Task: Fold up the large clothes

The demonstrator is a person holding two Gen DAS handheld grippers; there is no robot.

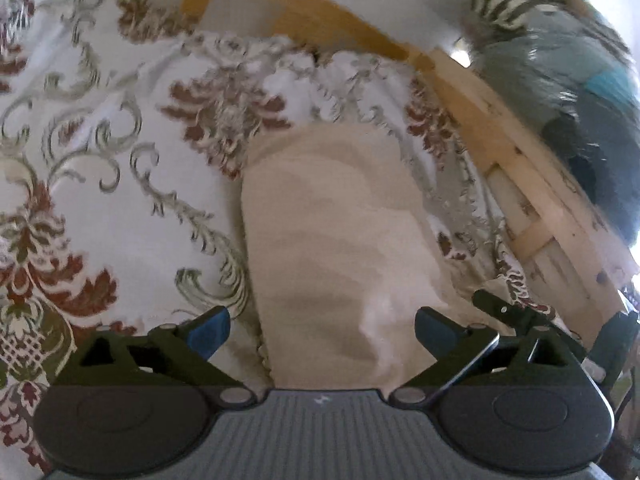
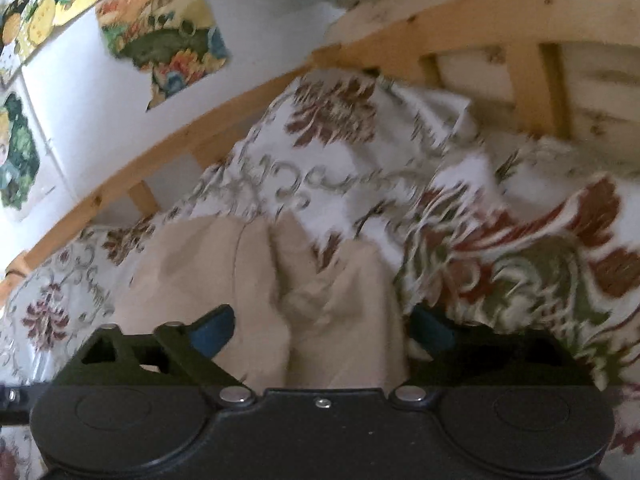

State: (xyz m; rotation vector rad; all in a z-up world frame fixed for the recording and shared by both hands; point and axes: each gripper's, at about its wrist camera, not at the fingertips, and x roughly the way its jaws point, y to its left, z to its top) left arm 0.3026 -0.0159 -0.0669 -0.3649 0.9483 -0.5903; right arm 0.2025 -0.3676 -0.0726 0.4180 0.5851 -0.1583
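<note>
- Left gripper (image 1: 322,330): jaws spread wide, nothing clamped. The blue pads (image 1: 210,330) stand clear on either side of the cloth below.
- Right gripper (image 2: 322,330): jaws likewise wide apart, pads not pressing on anything. Its right-hand pad sits partly under a raised fold of the bedspread.
- Task item: a beige garment (image 1: 340,232) lies flat on the bed. In the left wrist view it runs as a long, fairly smooth strip straight ahead from between the jaws.
- In the right wrist view the same garment (image 2: 304,292) is bunched into soft ridges between and just ahead of the jaws; one edge is overlapped by the bedspread.
- Judgement: with both grippers empty over the cloth, the garment appears laid down after a fold, or not yet picked up for one. Which of the two cannot be told.
- Support: a floral bedspread (image 1: 100,152), white with red and green scrollwork, rumpled near the far edge.
- Surroundings: a wooden bed rail (image 1: 500,148) bounds the far side; coloured pictures (image 2: 160,32) hang on the white wall behind.
- Risk noted: the loose bedspread fold beside the right gripper could be caught with the garment.
</note>
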